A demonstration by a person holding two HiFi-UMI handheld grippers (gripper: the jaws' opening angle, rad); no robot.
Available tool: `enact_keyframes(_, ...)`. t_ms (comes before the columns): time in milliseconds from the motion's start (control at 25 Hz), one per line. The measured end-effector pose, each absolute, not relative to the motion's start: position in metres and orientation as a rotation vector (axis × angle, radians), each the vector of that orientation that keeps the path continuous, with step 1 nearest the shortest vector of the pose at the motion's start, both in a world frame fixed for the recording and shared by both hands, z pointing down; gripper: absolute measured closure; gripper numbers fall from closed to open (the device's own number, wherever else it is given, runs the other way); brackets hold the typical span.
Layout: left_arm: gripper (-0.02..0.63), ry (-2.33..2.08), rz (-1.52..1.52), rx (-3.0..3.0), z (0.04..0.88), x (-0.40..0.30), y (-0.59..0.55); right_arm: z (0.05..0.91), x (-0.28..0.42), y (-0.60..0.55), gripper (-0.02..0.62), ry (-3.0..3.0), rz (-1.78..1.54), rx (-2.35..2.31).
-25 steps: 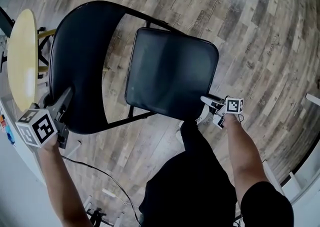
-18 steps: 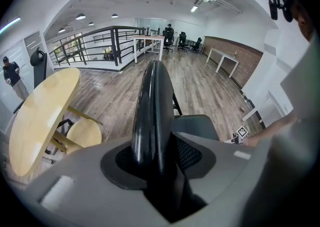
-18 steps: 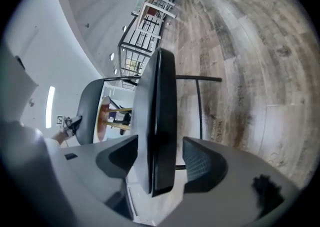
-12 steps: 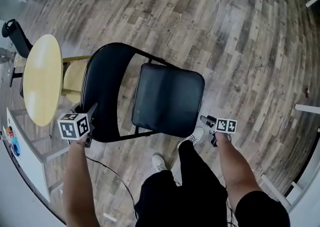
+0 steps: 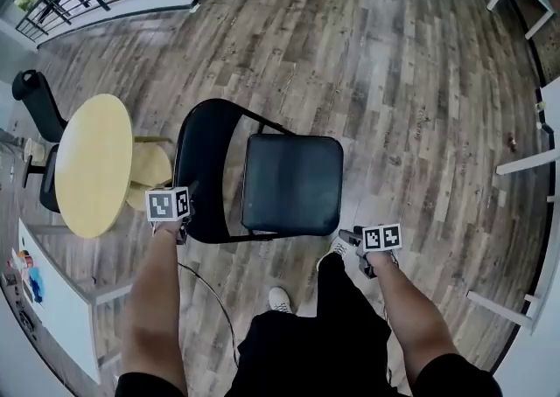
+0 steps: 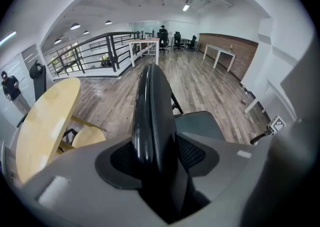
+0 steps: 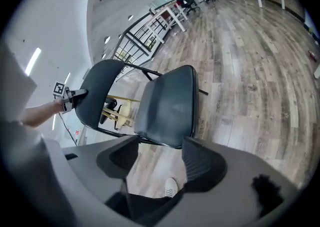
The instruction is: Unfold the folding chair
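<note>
Now, folding chair point(image 5: 291, 184): unfolded, standing on wooden floor point(image 5: 394, 80).
Left tool point(image 6: 156, 151): jaws just opened, apart around backrest point(image 5: 199, 168) edge.
Right tool point(image 7: 161, 151): jaws apart, empty, by seat's near right corner.

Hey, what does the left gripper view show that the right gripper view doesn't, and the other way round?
Left gripper view only: the chair's backrest edge-on between the left gripper's jaws, which have just been opening. Right gripper view only: a white shoe beyond the right gripper's open, empty jaws. Both: the folding chair's seat and the wooden floor.
</note>
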State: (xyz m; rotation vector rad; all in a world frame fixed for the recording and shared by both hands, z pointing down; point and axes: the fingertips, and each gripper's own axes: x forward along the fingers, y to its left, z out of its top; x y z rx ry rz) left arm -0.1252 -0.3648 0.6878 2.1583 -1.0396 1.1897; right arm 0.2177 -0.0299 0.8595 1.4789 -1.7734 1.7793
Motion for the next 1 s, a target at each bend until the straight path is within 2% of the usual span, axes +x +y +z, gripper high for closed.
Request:
enact_keyframes(200,0.368,-1.051,1.176,2.246,0.674,-0.146,-0.335,0.821,0.170,0.039,0.310,-1.735,1.920,1.621)
enact_keyframes(400,0.420,-1.037,1.020,2.288,0.657,-0.178,-0.282,0.775,0.138,0.068,0.310,-1.752,1.868,1.812)
enact_keyframes(480,0.486,-1.008,0.980,2.287,0.655,-0.192,-0.252,0.752,0.127,0.067,0.311,-1.788,1.808,1.891)
enact_keyframes(600,0.527,-0.970,0.853,2.229,0.654,-0.215,-0.199,0.715,0.098,0.057,0.318,-1.875,1.724,1.938)
enact_keyframes(720,0.596,-0.879,0.803,2.134,0.664,-0.229,-0.126,0.675,0.066,0.059,0.333,-1.937,1.655,1.915)
enact_keyframes(840,0.598,-0.700,0.882,2.144,0.661,-0.226,-0.059,0.633,0.039,0.059,0.400,-1.984,1.566,1.868)
enact_keyframes(920,0.598,-0.615,0.898,2.187,0.648,-0.222,-0.031,0.603,0.024,0.059,0.527,-2.011,1.505,1.867)
enact_keyframes(1000,0.598,-0.564,0.868,2.208,0.633,-0.218,-0.012,0.574,0.008,0.056,0.586,-2.070,1.452,1.836)
